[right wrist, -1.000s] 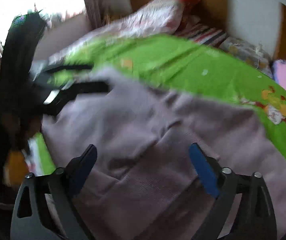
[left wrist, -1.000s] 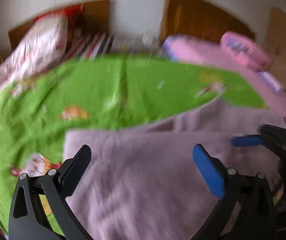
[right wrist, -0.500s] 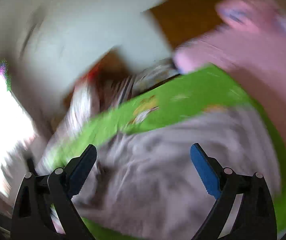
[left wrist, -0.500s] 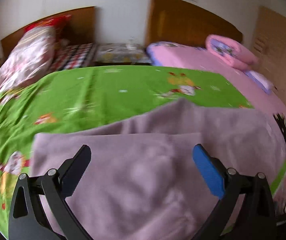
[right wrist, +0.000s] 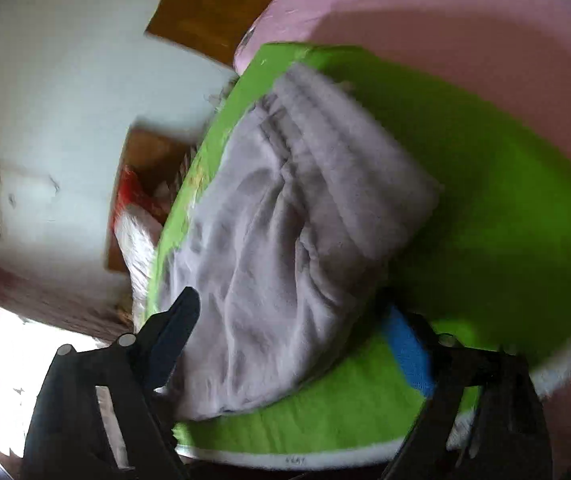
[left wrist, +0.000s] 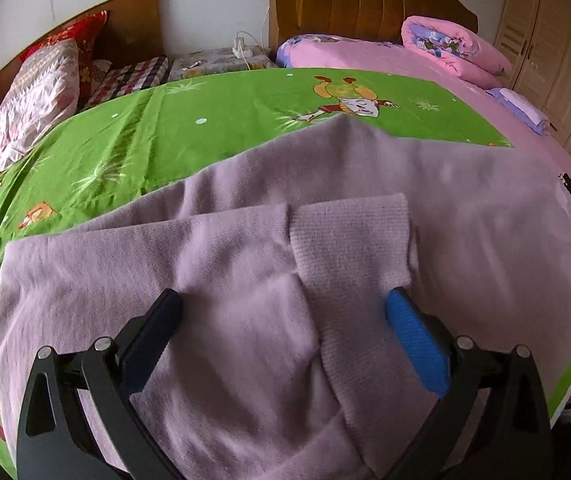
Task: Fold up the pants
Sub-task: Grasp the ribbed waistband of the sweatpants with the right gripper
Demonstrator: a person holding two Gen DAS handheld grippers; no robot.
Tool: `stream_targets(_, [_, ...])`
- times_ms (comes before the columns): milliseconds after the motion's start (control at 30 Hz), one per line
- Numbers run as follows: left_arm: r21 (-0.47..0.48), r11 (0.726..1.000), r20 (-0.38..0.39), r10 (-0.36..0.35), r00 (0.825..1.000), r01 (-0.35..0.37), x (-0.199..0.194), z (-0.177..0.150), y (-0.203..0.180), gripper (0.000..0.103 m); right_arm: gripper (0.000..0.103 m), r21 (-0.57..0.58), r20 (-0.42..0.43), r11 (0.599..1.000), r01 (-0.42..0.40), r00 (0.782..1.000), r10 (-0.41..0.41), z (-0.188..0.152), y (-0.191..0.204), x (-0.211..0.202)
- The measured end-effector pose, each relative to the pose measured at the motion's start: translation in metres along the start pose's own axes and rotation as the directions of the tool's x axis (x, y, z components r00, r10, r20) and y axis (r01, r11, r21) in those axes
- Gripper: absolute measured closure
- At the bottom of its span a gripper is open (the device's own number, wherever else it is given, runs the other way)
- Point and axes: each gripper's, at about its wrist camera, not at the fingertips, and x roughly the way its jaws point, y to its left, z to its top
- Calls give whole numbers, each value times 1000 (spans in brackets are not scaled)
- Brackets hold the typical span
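Observation:
The lilac fleece pants [left wrist: 269,264] lie folded over on the green cartoon-print sheet [left wrist: 213,128], with a ribbed cuff [left wrist: 349,240] on top near the middle. My left gripper [left wrist: 283,320] is open just above the pants, holding nothing. In the right wrist view, tilted and blurred, the pants [right wrist: 285,232] form a bundle on the green sheet [right wrist: 485,208]. My right gripper [right wrist: 293,328] is open and empty, above the bundle's near edge.
A pink bed [left wrist: 385,56] with a rolled pink quilt [left wrist: 453,48] lies beyond the sheet. Patterned pillows [left wrist: 33,108] and wooden headboards [left wrist: 357,0] stand at the back. A wardrobe [left wrist: 557,60] is at the right. The bed edge [right wrist: 325,456] is close below the right gripper.
The left gripper has moved closer over the pants and steadied. The right gripper has swung away to the right and rolled, so its view is now tilted. Both stayed open.

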Motion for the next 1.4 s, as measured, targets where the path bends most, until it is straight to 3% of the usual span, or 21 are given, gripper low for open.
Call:
stream_targets(67, [-5,1000,4,-6,1000,7,0,0,1,1,4,-3,18,1000,15,1000,-15,5,4,7])
stream_targets(133, [-4,1000,3,-7,1000,7,0,1,2,1,19,0,72,998,66,995,-66,3,5,11])
stream_targets(233, [-5,1000,4,-8,1000,8,-1,1,2,1,35,-66,54,983,172,984,-168,-1,11,11])
stream_targets(333, [-5,1000,8,-6,1000,6,0,1,0,1,38,-103,-16,976,194,980,-197,-5,12,9])
stream_targets(400, [-4,1000,9,-5,1000,5,0,2,0,1,39,-106,-9,975,197,980,-199,-3,12,11])
stream_targets(467, [-2,1000,7,-3,1000,3,0,2,0,1,47,-106,30,969,224,975,-222,-2,13,12])
stream_targets(500, [-3,1000,7,-4,1000,4,0,2,1,1,60,-91,48,971,221,975,-218,-2,12,13])
stream_targets(533, [-4,1000,7,-7,1000,7,0,2,0,1,68,-70,86,984,162,984,-156,-5,10,9])
stream_targets(567, [-6,1000,8,-9,1000,10,0,2,1,1,70,-71,129,990,123,985,-113,-11,12,3])
stream_targets(667, [-11,1000,12,-20,1000,20,-2,2,2,1,72,-149,219,980,129,971,-95,-22,34,-11])
stream_targets(733, [-28,998,15,-49,999,49,-6,4,6,2,73,-288,303,941,177,949,-86,-31,71,-19])
stream_targets(800, [-77,990,42,-119,992,122,-20,8,16,2,73,-441,360,872,212,932,-45,-42,114,-21])
stream_targets(867, [-153,962,133,-207,969,226,-47,14,32,2,73,-568,365,793,219,931,4,-54,155,-14])
stream_targets(933, [-229,929,220,-241,945,290,-73,21,52,2,73,-707,332,674,215,942,48,-71,201,6])
stream_targets(1033, [-347,874,319,-230,919,340,-102,24,89,2,73,-879,224,448,162,971,88,-114,263,47])
stream_targets(1100, [-422,835,354,-205,912,352,-114,13,116,2,73,-962,129,251,110,990,57,-158,293,86])
stream_targets(1133, [-449,823,357,-191,914,348,-117,7,124,2,73,-985,65,161,61,998,16,-183,299,109])
stream_targets(1200, [-528,790,324,-154,934,313,-117,-15,146,2,73,-998,-41,54,-37,997,-70,-220,293,147])
stream_targets(1267, [-570,765,292,-150,945,298,-115,-37,159,2,73,-996,-89,0,-91,981,-173,-247,274,185])
stream_targets(1333, [-600,746,261,-158,952,288,-116,-58,166,2,73,-998,-49,-28,-53,991,-128,-255,271,183])
stream_targets(1400, [-606,730,258,-195,946,316,-118,-73,168,2,73,-997,-77,7,-76,992,-100,-245,274,176])
